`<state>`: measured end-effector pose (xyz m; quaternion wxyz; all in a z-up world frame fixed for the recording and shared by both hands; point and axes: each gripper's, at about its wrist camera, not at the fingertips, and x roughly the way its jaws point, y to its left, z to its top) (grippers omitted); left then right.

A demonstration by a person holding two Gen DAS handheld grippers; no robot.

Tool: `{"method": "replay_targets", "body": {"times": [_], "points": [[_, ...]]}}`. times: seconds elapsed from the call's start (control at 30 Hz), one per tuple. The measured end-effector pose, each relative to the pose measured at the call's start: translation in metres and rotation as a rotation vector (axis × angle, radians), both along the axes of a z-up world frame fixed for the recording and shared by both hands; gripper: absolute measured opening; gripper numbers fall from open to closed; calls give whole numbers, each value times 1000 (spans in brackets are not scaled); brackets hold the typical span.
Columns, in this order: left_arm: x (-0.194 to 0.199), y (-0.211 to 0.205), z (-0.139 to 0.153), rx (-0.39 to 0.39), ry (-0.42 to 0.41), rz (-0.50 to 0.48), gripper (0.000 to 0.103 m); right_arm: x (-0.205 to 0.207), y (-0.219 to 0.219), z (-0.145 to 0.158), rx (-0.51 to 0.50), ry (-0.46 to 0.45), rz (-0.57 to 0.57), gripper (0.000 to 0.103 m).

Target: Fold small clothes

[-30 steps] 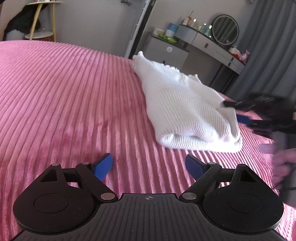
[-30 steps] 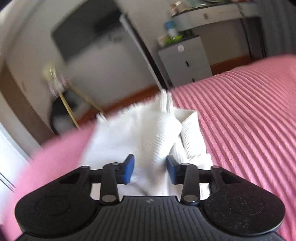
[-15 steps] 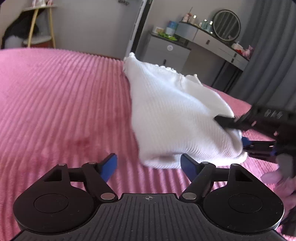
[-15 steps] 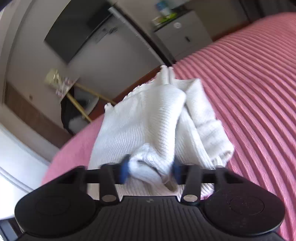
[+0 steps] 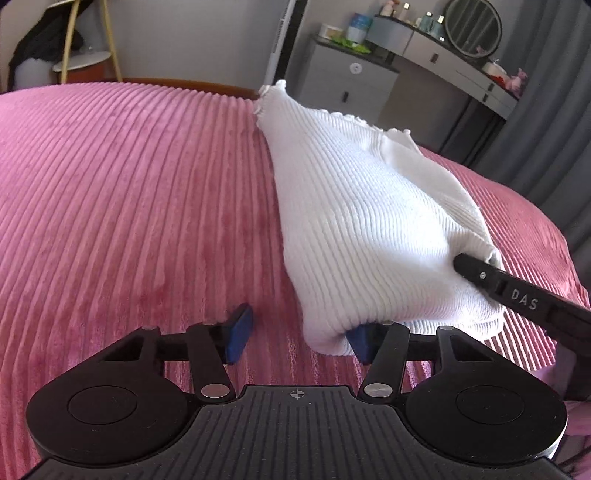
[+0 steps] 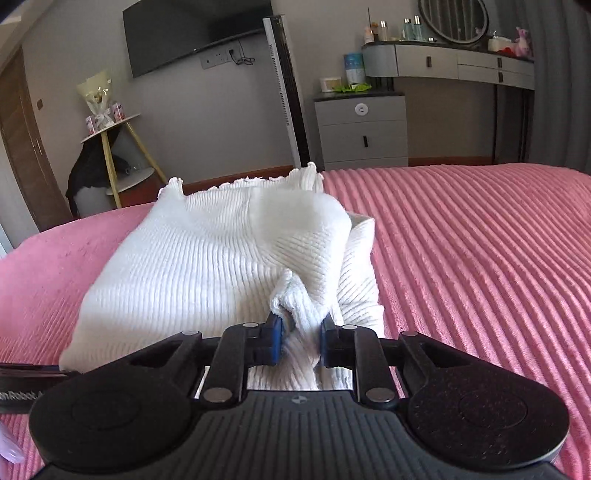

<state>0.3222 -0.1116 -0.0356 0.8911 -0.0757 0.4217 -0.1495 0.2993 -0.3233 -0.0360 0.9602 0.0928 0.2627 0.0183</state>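
A white ribbed knit garment, partly folded, lies on the pink corduroy bedspread, its scalloped hem reaching toward the far edge of the bed. The right gripper has its blue-padded fingers closed on a bunched fold at the garment's near end, with cloth pinched between them and drawn up into a small ridge. In the left wrist view the right gripper's black finger presses into the near right corner of the garment. The left gripper stands with its fingers spread wide and gripping nothing; its right finger touches the garment's near left corner, partly under the cloth, and its left finger rests apart over bare bedspread. Beyond the bed stand a grey drawer unit and a dressing desk carrying a round mirror.
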Motion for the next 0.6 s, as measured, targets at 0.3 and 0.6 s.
{"method": "replay_targets", "body": {"times": [0.3,0.6], "points": [[2,5,5,-7,37,2,59,0,-11,5,70,22,18,25],[-11,48,53,-94,-60,13,66,-17,-31,36,161,-103,-47,50]]}}
